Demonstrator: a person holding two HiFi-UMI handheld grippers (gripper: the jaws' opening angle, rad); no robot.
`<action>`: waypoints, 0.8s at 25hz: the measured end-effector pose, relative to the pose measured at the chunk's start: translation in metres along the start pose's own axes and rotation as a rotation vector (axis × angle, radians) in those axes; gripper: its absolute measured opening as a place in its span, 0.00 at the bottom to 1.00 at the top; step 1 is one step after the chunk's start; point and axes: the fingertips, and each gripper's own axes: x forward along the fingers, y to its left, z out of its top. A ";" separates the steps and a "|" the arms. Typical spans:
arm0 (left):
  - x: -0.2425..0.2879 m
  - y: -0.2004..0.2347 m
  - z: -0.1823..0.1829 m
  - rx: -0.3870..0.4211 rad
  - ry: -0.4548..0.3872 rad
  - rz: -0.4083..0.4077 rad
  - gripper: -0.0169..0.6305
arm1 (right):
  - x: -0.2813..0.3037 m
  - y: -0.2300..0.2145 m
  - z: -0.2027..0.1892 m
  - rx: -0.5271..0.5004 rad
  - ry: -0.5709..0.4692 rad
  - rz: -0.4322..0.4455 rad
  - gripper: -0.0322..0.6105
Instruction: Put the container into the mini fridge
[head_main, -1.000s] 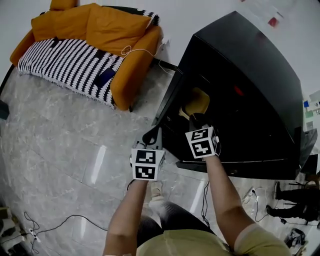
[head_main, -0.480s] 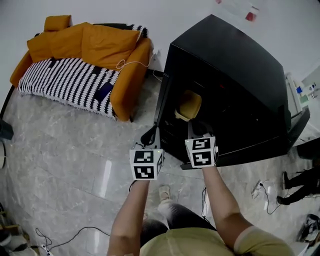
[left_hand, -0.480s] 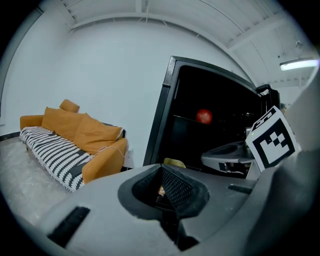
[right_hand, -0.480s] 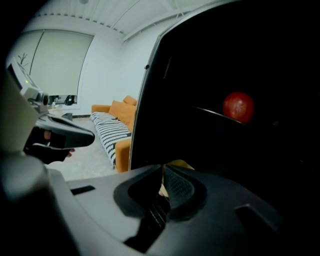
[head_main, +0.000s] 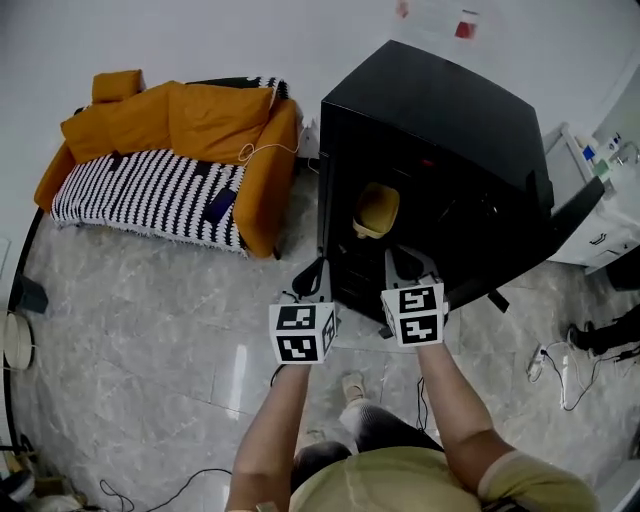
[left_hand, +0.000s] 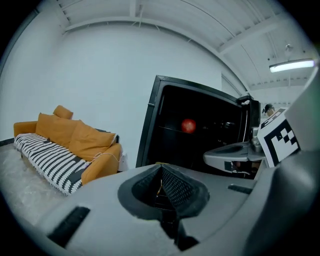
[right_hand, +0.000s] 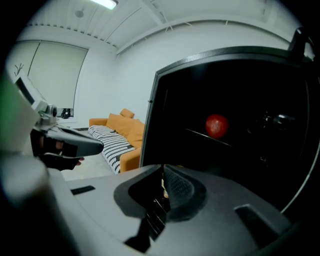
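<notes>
Container (head_main: 378, 208), yellow, sits inside the mini fridge (head_main: 450, 130) on a shelf in the dark interior, just above frame centre in the head view. No tool touches it. The fridge is black with its front open toward the person, and it stands on the grey marbled floor (head_main: 150, 330) in the centre-right of the frame.

The left tool (head_main: 312, 275) is held in front of the lower left edge of the fridge opening, outside it. In the left gripper view its jaws are together with only a thin slit between the pads, and nothing is held. The right tool (head_main: 408, 262) is beside it, at the lower edge of the opening, below the container and apart from it. In the right gripper view its jaws are also closed up and hold nothing. Both tools sit at about the same height in the frame, with their marker cubes facing the head camera.

A round red thing (right_hand: 216, 125) shows on an upper shelf inside the fridge; what it is cannot be told.

An orange sofa (head_main: 200, 125) with a black-and-white striped blanket (head_main: 140, 200) is in the upper left, against the white wall. A white cabinet (head_main: 600, 200) is at the right edge, and loose cables (head_main: 560, 370) lie on the floor at lower right.
</notes>
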 end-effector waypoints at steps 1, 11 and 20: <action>-0.005 -0.003 0.002 0.008 0.000 -0.007 0.06 | -0.006 0.000 0.002 -0.001 -0.006 -0.001 0.11; -0.053 -0.030 0.015 0.054 -0.027 -0.051 0.06 | -0.067 0.016 0.025 -0.002 -0.075 0.009 0.10; -0.110 -0.058 0.035 0.052 -0.114 -0.089 0.06 | -0.115 0.035 0.027 0.033 -0.108 0.021 0.10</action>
